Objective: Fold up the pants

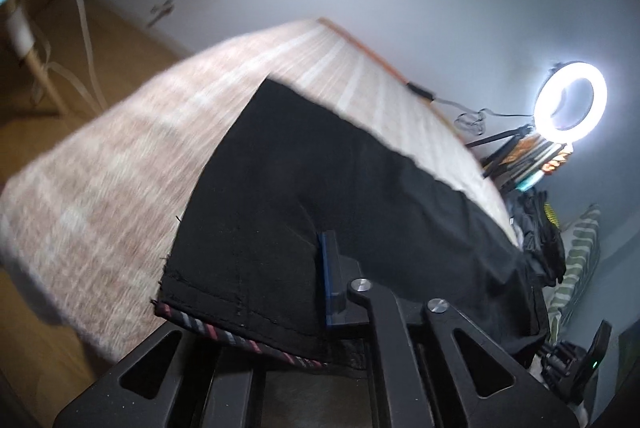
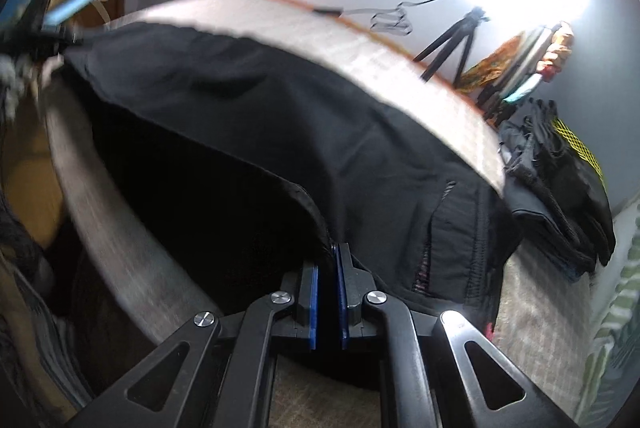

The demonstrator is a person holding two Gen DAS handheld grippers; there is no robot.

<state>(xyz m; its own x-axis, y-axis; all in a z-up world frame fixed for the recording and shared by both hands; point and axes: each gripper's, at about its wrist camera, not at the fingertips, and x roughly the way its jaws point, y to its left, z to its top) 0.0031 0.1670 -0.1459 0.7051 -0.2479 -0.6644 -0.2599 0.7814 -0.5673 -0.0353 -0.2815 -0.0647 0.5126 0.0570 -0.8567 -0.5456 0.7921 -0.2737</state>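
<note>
Black pants lie over a table covered with a pinkish woven cloth. My left gripper is shut on the pants near the hem, which has a striped red and grey inner edge; only its right blue pad shows, the other is under the fabric. In the right wrist view the pants drape over the table edge. My right gripper is shut on a fold edge of the pants, with the cloth pinched between the blue pads.
A lit ring light on a tripod stands at the table's far right corner, with a cable along the edge. Dark clothes are piled at the right. A wooden floor and a chair leg lie left.
</note>
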